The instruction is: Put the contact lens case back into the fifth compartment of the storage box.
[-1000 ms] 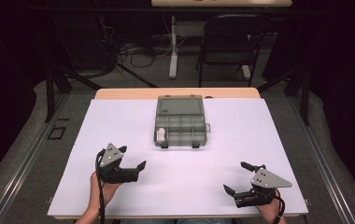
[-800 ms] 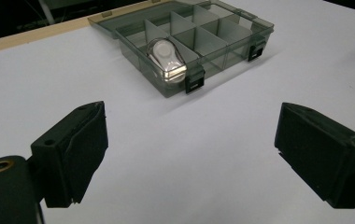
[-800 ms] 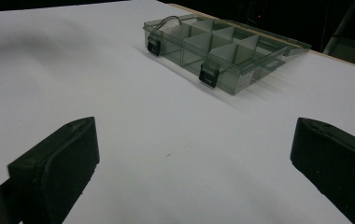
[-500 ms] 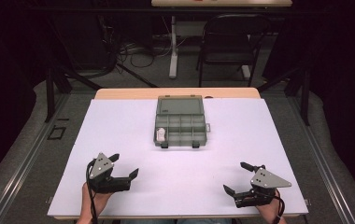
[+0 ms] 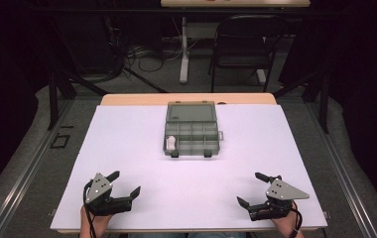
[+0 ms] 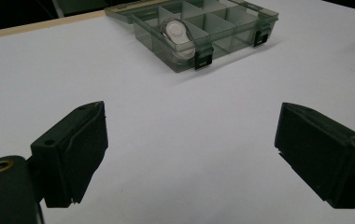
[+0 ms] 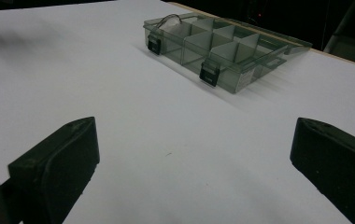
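A smoky clear compartment box (image 5: 191,130) lies open at the middle back of the white table (image 5: 127,148), its lid flat behind it. One front-left compartment holds a white rounded object (image 5: 170,143) (image 6: 178,33). The box (image 6: 199,28) (image 7: 217,44) shows two dark front latches. My left gripper (image 5: 125,184) (image 6: 189,154) rests open near the front left edge, nothing between its jaws. My right gripper (image 5: 252,189) (image 7: 192,163) sits open near the front right edge, also with nothing in it. Both point toward the box, well short of it.
A wooden strip (image 5: 186,99) edges the table's far side. Beyond it stand a dark folding chair (image 5: 241,44) and a table leg with cables on the floor (image 5: 142,54). Metal rails run along both sides of the table.
My left gripper has slid left and back toward the front edge, sinking a little. Its jaws stay as wide as before. The right gripper has not moved.
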`<state>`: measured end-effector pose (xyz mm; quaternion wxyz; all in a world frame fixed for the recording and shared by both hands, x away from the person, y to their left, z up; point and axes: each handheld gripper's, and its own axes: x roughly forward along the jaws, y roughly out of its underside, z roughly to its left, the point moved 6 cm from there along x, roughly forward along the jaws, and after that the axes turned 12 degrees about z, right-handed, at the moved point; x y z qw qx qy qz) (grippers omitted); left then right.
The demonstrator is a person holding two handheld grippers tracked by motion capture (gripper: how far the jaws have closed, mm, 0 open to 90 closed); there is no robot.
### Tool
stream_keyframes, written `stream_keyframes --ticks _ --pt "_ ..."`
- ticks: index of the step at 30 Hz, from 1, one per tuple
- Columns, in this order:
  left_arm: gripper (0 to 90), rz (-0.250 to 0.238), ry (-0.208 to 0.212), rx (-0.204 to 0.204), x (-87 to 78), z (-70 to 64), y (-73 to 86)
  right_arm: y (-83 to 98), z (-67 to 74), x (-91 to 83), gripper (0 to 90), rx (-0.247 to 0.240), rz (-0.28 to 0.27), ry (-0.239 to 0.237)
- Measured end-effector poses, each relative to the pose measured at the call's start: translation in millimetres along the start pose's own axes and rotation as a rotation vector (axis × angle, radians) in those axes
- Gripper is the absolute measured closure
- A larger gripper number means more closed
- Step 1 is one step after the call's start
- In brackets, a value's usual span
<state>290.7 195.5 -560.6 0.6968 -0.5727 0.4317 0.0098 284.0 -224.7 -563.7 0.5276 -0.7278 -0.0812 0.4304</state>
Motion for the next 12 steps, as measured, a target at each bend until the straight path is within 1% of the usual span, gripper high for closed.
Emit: stream_keyframes --ticks 2,4,5,7,8,10,11,12 --pt "9.6 -0.016 -0.014 0.005 -1.7 0.7 2.8 0.2 -0.1 -0.1 1.0 0.001 0.001 -0.001" --pt "9.6 -0.032 -0.011 0.01 -2.5 0.8 5.5 0.7 -0.6 0.3 1.0 0.003 0.006 -0.002" --pt "9.6 -0.04 -0.014 0.008 -2.0 0.5 6.8 0.9 -0.8 0.7 1.0 0.003 0.008 -0.003" --pt "9.6 -0.059 -0.021 0.015 -0.6 -0.1 10.5 1.0 -0.7 1.0 1.0 0.002 0.008 -0.002" --pt "9.6 -0.062 -0.027 0.018 0.5 -0.4 12.7 0.9 -0.6 1.1 1.0 0.0 0.006 -0.001" --pt "9.6 -0.054 -0.019 0.021 2.2 -1.4 14.3 1.0 -0.4 1.1 1.0 0.004 0.005 -0.002" --pt "9.6 -0.056 -0.017 0.024 1.6 -1.5 14.1 1.2 -0.4 1.3 1.0 0.003 0.004 -0.002" --pt "9.6 -0.066 -0.025 0.03 0.4 -1.3 13.1 1.4 -0.4 1.4 1.0 0.004 0.006 -0.003"
